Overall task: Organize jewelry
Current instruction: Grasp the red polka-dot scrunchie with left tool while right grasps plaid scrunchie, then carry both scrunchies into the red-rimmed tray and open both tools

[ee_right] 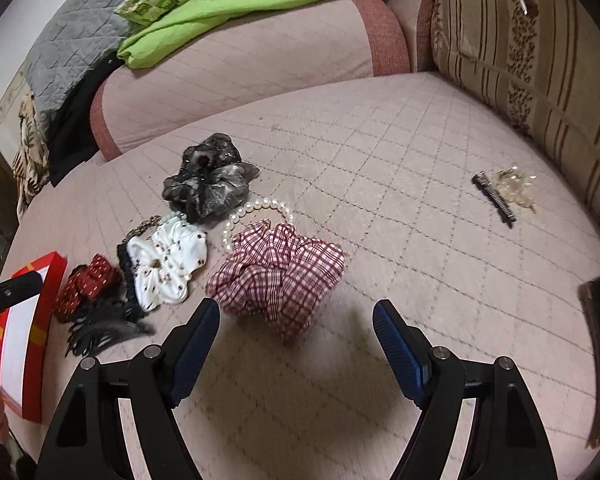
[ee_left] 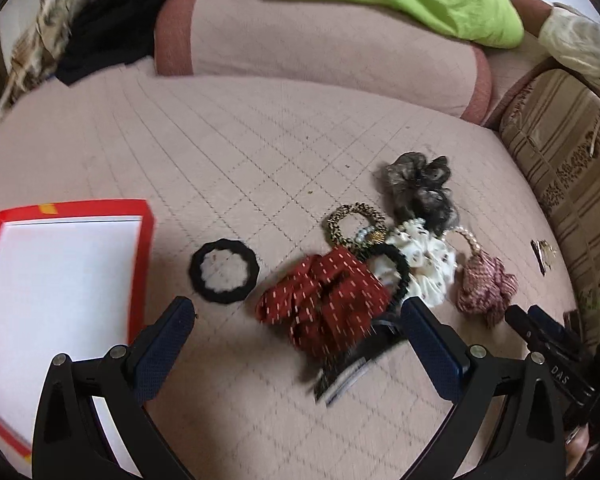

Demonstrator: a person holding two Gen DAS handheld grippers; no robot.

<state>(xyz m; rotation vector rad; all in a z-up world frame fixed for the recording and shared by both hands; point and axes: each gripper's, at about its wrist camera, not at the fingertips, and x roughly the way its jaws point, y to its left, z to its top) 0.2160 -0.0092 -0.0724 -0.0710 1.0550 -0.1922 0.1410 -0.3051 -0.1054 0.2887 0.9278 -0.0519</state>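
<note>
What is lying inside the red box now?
The red box shows only a white inside; no jewelry is seen there. The left gripper covers its near part.

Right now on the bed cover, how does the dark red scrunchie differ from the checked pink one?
The dark red scrunchie is deep red with small pale dashes; the checked pink scrunchie has a red-and-white plaid weave. The red one lies nearer the red-rimmed box, partly over a black claw clip; the checked one lies against a pearl bracelet. Both are gathered fabric hair ties, untouched.

Four fabric scrunchies (ee_right: pixel 278 276), two black hair ties (ee_left: pixel 225 271), one red box (ee_left: pixel 60 280).
</note>
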